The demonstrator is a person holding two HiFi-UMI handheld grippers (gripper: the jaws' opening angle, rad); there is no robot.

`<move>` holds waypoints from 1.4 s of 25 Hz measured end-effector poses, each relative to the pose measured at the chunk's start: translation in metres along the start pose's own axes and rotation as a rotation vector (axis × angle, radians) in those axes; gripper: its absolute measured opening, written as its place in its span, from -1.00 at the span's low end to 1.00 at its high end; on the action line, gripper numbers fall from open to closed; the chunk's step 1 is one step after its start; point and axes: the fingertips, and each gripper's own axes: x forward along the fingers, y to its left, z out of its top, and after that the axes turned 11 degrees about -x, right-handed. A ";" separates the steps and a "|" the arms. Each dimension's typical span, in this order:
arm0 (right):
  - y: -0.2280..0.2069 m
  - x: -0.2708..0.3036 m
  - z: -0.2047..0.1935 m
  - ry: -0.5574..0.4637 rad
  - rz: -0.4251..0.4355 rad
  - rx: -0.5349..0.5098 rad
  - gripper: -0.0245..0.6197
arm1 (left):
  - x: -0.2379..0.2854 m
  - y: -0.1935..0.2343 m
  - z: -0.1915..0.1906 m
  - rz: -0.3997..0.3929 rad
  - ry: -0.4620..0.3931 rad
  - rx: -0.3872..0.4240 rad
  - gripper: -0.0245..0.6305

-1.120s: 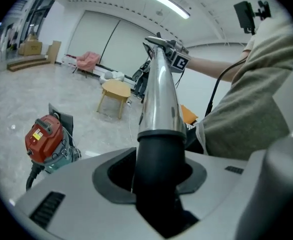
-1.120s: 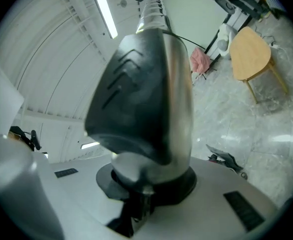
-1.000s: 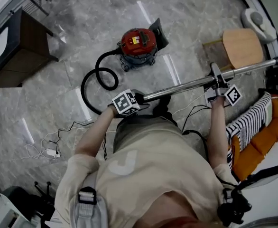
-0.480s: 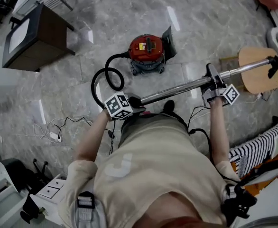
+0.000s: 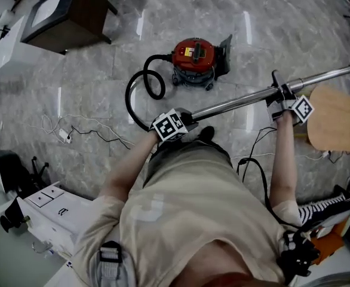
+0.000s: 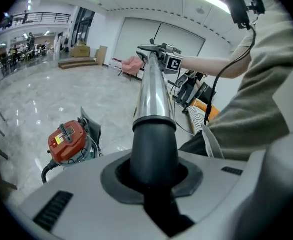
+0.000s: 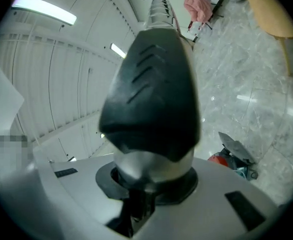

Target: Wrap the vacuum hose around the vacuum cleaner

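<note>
A red vacuum cleaner [image 5: 194, 61] stands on the marble floor. Its black hose [image 5: 140, 85] loops left, then back to the near end of a chrome wand [image 5: 240, 101]. My left gripper [image 5: 184, 123] holds that end. Its jaws have just been closing, with the black cuff [image 6: 154, 149] between them and pressed by them. My right gripper [image 5: 285, 97] is shut on the wand further along, by a black clip [image 7: 151, 94]. The wand is held about level above the floor. The cleaner [image 6: 68, 141] shows low on the left in the left gripper view.
A round wooden stool [image 5: 336, 117] stands at the right, just below the wand's far end. A dark cabinet [image 5: 67, 11] is at the top left. White cables with an adapter [image 5: 64, 135] lie on the floor at left, and a white box [image 5: 49, 205] at lower left.
Both grippers have carried the wand sideways while the view turned. The wand's far end, earlier over the wooden stool, now passes beyond it. The cleaner has not moved on the floor.
</note>
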 end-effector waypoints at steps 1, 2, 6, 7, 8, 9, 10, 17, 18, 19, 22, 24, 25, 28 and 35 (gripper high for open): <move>0.000 0.006 0.008 0.016 0.005 -0.009 -0.75 | 0.005 -0.002 0.008 -0.003 -0.011 -0.017 -0.68; 0.000 0.011 0.016 0.035 0.009 -0.019 -0.75 | 0.010 -0.005 0.015 -0.008 -0.020 -0.036 -0.68; 0.003 0.029 0.040 0.163 0.057 -0.072 -0.75 | 0.038 -0.019 0.036 -0.044 -0.038 -0.117 -0.66; 0.005 0.033 0.044 0.195 0.075 -0.088 -0.75 | 0.043 -0.023 0.039 -0.056 -0.038 -0.136 -0.57; 0.008 0.037 0.046 0.225 0.093 -0.101 -0.75 | 0.046 -0.027 0.041 -0.070 -0.037 -0.153 -0.48; 0.010 0.040 0.048 0.250 0.109 -0.112 -0.74 | 0.046 -0.031 0.042 -0.086 -0.036 -0.165 -0.45; 0.013 0.043 0.049 0.272 0.123 -0.121 -0.74 | 0.046 -0.034 0.043 -0.101 -0.035 -0.170 -0.44; 0.013 0.059 0.048 0.361 0.155 -0.135 -0.71 | 0.034 -0.030 0.045 -0.153 -0.083 -0.235 -0.33; 0.011 0.060 0.050 0.363 0.149 -0.131 -0.71 | 0.027 -0.028 0.046 -0.164 -0.101 -0.258 -0.33; 0.006 0.060 0.054 0.366 0.138 -0.132 -0.71 | 0.020 -0.024 0.047 -0.173 -0.122 -0.280 -0.33; -0.008 0.061 0.063 0.392 0.109 -0.141 -0.71 | -0.003 -0.008 0.052 -0.174 -0.183 -0.328 -0.33; -0.011 0.062 0.062 0.415 0.118 -0.143 -0.71 | -0.011 -0.009 0.053 -0.198 -0.182 -0.325 -0.33; -0.010 0.062 0.060 0.423 0.130 -0.144 -0.71 | -0.009 -0.014 0.055 -0.220 -0.161 -0.311 -0.33; -0.001 0.071 0.055 0.446 0.182 -0.143 -0.71 | 0.018 -0.033 0.064 -0.276 -0.092 -0.256 -0.33; 0.040 0.095 0.042 0.582 0.270 -0.276 -0.71 | 0.079 -0.063 0.078 -0.280 -0.001 -0.159 -0.44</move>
